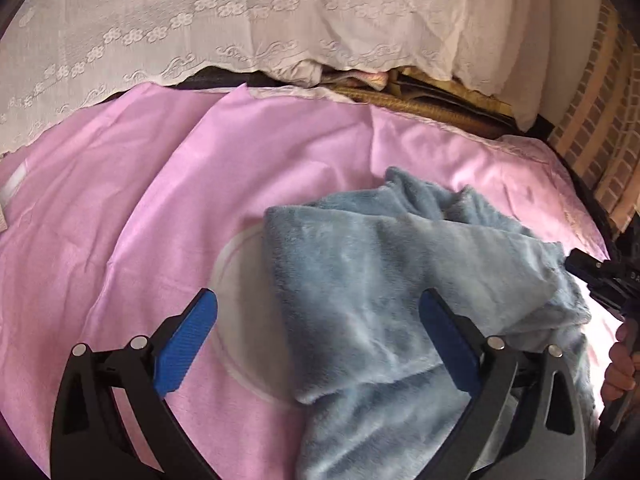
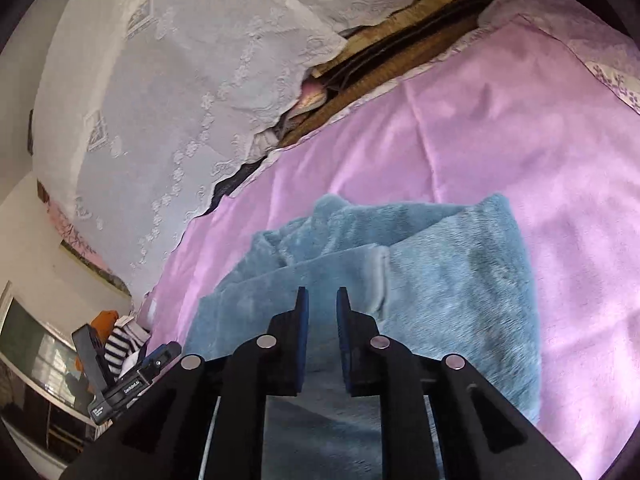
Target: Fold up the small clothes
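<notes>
A light blue fleece garment [image 1: 380, 280] lies partly folded on a pink sheet [image 1: 140, 200], with a flap turned over its middle. My left gripper [image 1: 320, 320] hovers above the garment's left edge and is open wide. One of its blue pads is over the sheet and the other over the fleece, and neither presses on anything. In the right wrist view the same garment [image 2: 440, 288] spreads ahead of my right gripper [image 2: 322, 308]. Its pads stand a narrow gap apart with no cloth between them. That gripper hangs just above the near part of the fleece.
A white lace cover [image 1: 240, 20] is draped behind the sheet, with a woven mat [image 1: 420, 100] showing in the gap between them. A brick wall [image 1: 600, 120] stands at the right. A hand [image 1: 620, 360] holds the right tool there. Striped and orange clothes [image 2: 120, 344] lie off the bed's left edge.
</notes>
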A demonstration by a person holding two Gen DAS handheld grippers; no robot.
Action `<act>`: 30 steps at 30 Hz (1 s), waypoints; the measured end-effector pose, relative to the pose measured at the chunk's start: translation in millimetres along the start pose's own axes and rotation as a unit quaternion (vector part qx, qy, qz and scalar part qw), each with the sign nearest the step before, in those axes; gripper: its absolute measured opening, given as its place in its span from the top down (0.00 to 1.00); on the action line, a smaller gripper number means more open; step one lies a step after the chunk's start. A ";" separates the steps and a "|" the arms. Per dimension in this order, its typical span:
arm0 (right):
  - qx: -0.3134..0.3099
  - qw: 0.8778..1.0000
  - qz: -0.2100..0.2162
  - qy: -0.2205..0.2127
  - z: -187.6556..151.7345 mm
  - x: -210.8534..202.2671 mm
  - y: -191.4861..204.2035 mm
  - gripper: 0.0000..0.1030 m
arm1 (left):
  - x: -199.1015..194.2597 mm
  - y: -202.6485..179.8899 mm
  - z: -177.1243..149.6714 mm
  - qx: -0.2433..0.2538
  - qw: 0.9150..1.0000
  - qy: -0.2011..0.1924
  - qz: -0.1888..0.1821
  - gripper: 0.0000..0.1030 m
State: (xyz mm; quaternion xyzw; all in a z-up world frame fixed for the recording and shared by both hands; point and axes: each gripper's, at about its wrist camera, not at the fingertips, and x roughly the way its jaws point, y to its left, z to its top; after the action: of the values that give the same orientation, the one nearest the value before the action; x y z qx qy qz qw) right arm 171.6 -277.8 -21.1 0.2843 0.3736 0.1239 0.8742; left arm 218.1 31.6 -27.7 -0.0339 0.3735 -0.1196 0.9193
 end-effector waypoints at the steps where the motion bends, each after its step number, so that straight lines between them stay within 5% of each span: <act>1: -0.012 1.000 0.001 0.012 -5.4 5.0 7.2 0.69 | -0.5 -8.8 -3.5 0.015 1.000 0.002 -0.007 0.05; 5: -0.017 0.998 -0.033 0.059 -18.9 30.5 -1.6 0.71 | 41.7 -30.1 -25.1 0.069 0.994 0.075 0.049 0.04; 7: 0.019 0.998 -0.024 0.063 -20.1 30.1 -21.2 0.90 | 50.5 -17.8 -26.8 0.030 0.994 0.102 0.015 0.04; 9: 0.047 0.998 -0.020 0.047 -21.8 16.1 -33.7 0.96 | 39.5 -5.0 -26.6 -0.003 0.995 0.096 0.006 0.04; 16: 0.008 0.999 -0.037 -0.021 -69.7 -66.7 -25.7 0.63 | -25.8 1.2 -68.7 0.013 0.998 0.060 -0.010 0.05; 24: 0.026 0.999 -0.046 -0.009 -155.3 -130.8 -43.5 0.59 | -74.6 9.3 -142.5 0.005 0.993 0.085 -0.086 0.05; 30: 0.037 0.999 -0.019 0.011 -173.2 -145.2 -43.9 0.52 | -94.3 2.8 -167.6 0.011 0.990 0.088 -0.114 0.05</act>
State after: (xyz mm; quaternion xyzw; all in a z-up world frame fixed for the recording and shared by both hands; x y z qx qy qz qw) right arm -53.8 -305.4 -59.3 0.3084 0.3924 0.0963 0.8612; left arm 36.8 61.9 -84.6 -0.0553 0.4450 -0.2303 0.8637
